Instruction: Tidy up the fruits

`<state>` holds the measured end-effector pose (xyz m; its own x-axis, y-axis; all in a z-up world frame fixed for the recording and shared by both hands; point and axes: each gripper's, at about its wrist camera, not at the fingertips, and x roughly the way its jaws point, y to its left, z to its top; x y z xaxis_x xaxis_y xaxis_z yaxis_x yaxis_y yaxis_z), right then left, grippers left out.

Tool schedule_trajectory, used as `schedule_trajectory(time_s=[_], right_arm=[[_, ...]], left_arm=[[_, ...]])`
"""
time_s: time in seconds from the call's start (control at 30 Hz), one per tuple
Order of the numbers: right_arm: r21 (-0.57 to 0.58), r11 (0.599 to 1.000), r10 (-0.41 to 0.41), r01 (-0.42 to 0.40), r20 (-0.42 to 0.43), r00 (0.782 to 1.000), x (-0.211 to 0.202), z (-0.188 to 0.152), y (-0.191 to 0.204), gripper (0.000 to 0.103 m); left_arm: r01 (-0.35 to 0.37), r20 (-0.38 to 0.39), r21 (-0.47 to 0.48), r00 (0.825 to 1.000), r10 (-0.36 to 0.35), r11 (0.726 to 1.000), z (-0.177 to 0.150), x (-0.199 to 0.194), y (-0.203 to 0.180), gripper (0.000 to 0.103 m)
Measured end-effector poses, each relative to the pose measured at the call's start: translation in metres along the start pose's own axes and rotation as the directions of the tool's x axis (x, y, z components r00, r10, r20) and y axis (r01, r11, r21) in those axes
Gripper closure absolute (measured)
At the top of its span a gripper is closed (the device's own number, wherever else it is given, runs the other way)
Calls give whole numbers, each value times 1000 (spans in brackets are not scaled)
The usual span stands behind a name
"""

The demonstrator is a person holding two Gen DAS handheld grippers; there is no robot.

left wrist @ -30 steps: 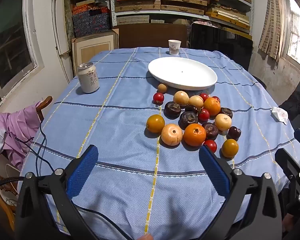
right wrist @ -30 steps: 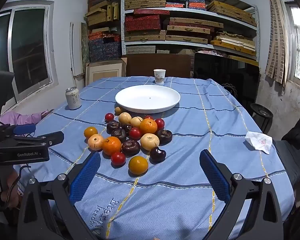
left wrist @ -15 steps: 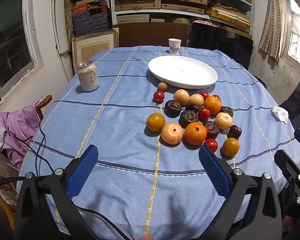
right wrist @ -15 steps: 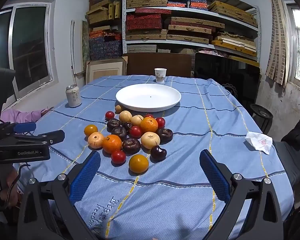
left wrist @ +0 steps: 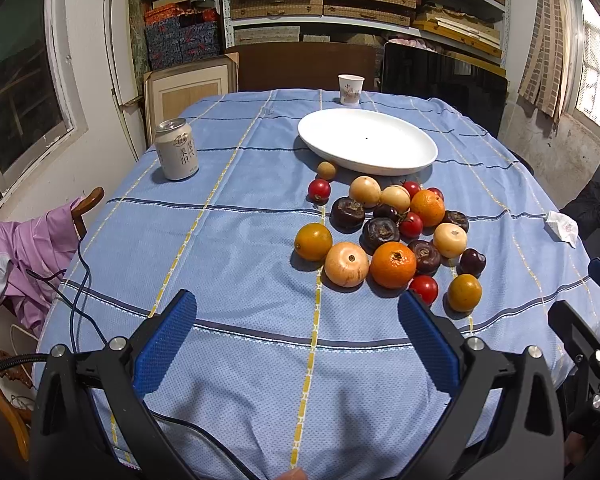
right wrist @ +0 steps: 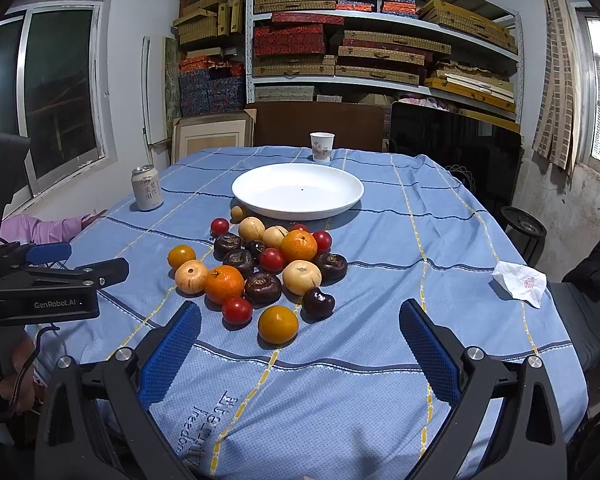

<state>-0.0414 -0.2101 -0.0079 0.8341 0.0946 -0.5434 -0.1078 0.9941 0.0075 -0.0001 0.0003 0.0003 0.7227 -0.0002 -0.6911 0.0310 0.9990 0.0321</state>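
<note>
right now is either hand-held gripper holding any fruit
No. The left hand-held gripper and right hand-held gripper are both open and empty, short of the fruit pile.

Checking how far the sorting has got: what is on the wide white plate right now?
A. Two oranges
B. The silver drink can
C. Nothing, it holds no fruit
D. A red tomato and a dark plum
C. The wide white plate holds no fruit in either view, while the whole cluster of fruit lies on the blue tablecloth in front of it, and both the left gripper and the right gripper are open and hold nothing.
</note>
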Motion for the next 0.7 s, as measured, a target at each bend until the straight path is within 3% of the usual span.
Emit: schedule_trajectory(time_s=[0.27,0.57,0.7], right_arm=[[-2,1000,11,-12,-14,1000,5,1,2,3],[3,1000,29,-29,-87,996,28,-2,0,4],[-22,998,58,-62,-156,986,53,-3,4,16]], left_arm=[[0,-5,1,1000,0,1000,-9,13,3,4],[-8,-41,-7,999,7,1000,-4,25,5,4],[-21,-55,-4,998,20,1000,-2,34,6,4]])
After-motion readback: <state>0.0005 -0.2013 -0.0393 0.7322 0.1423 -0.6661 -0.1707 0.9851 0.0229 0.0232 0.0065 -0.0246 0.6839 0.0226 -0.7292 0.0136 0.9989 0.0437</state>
